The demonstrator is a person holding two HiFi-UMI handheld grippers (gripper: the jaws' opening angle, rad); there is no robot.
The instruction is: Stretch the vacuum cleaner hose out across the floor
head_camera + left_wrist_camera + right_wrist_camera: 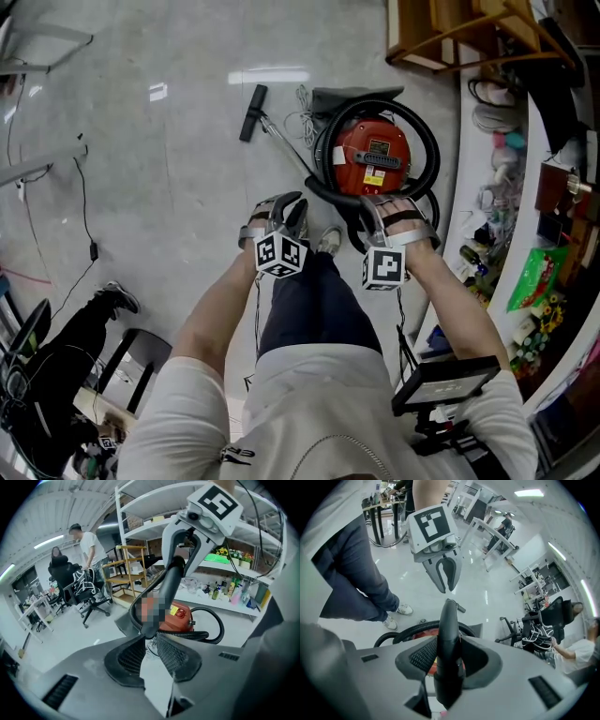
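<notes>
The red vacuum cleaner (373, 157) stands on the floor with its black ribbed hose (427, 141) coiled round it. Its wand and floor nozzle (253, 112) lie to the left. My right gripper (386, 214) hangs over the canister, shut on the hose's black handle tube (449, 625), which fills the gap between its pads. That tube (171, 581) runs from the right gripper (180, 557) down toward my left gripper (151, 637). The left jaws stand slightly apart, with the hose's bend just beyond their tips and nothing pressed between them. In the right gripper view the left gripper (445, 578) hangs above the tube's end.
My own legs and shoes (404, 609) are just behind the vacuum. A cluttered counter (525, 272) runs along the right, with a wooden rack (441, 37) beyond it. A seated person (84, 328) and office chairs (89, 597) are at the left. A cable (89, 248) trails over the floor.
</notes>
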